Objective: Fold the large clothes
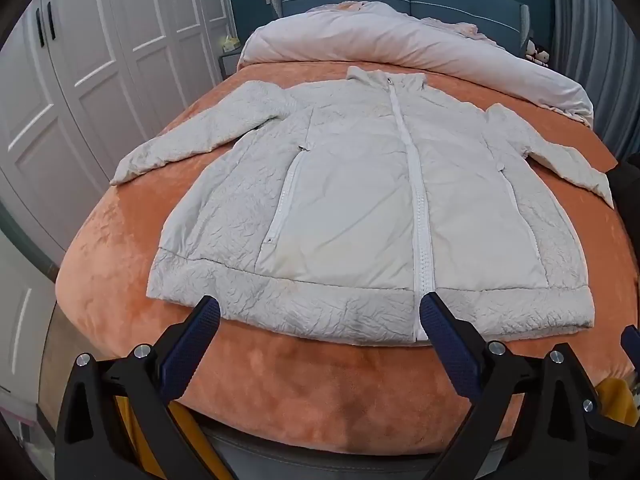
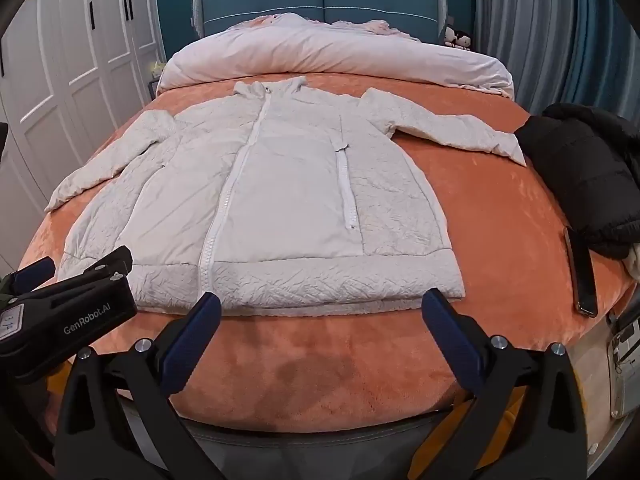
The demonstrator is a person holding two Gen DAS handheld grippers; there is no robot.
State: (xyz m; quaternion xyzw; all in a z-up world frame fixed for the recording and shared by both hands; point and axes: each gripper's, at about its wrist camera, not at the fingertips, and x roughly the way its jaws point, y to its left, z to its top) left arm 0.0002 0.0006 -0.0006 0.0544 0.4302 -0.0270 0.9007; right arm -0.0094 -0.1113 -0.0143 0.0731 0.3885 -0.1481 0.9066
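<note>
A white zipped jacket (image 1: 360, 200) lies flat and face up on the orange bedspread (image 1: 304, 384), collar to the far side, both sleeves spread out sideways. It also shows in the right wrist view (image 2: 280, 200). My left gripper (image 1: 320, 312) is open and empty, held just above the near hem around the zipper's bottom end. My right gripper (image 2: 320, 308) is open and empty over the hem's right half. The left gripper's body (image 2: 68, 304) shows at the left of the right wrist view.
A black puffer jacket (image 2: 584, 172) lies at the bed's right edge by the white sleeve's cuff. A dark phone (image 2: 582, 272) lies next to it. A rolled pale duvet (image 2: 332, 56) lies across the far end. White wardrobes (image 1: 80, 80) stand left.
</note>
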